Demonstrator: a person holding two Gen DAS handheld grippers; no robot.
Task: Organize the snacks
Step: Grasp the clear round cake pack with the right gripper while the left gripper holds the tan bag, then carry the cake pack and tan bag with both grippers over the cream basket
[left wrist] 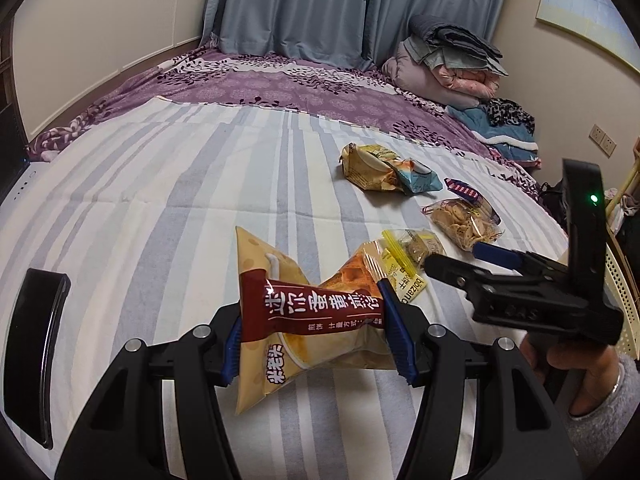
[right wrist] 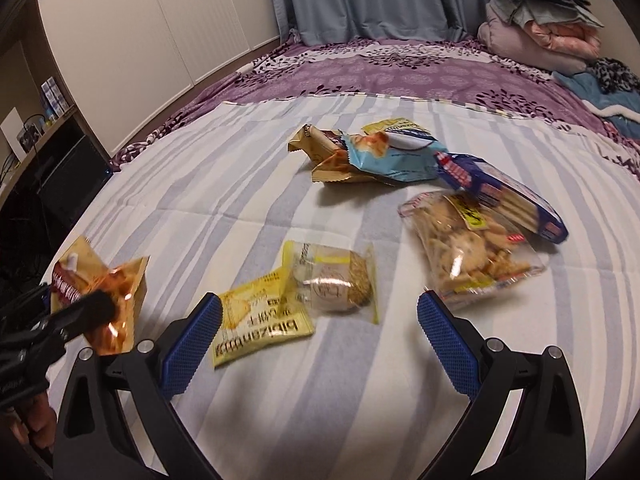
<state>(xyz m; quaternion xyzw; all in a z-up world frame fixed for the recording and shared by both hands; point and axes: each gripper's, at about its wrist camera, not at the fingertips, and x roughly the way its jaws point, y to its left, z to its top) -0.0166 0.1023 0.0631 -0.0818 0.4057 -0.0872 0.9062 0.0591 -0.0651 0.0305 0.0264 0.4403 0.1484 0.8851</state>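
Over near-left edge of bed: left gripper (left wrist: 316, 336) clamped across tan-and-maroon snack packet (left wrist: 304, 312), long axis pointing away toward curtain, lifted off striped sheet (left wrist: 160, 184).
Partly hidden: yellow packet (right wrist: 260, 320), behind blue pad.
Centre-right: right gripper (right wrist: 320, 316) spread wide, holding nothing.
Blurred: clear cracker bag (right wrist: 472, 248).

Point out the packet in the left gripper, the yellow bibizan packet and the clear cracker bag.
Held packet (left wrist: 316, 312): left wrist, red band.
Yellow bibizan packet (right wrist: 260, 320): right wrist, printed face.
Clear cracker bag (right wrist: 468, 252): right wrist, middle.
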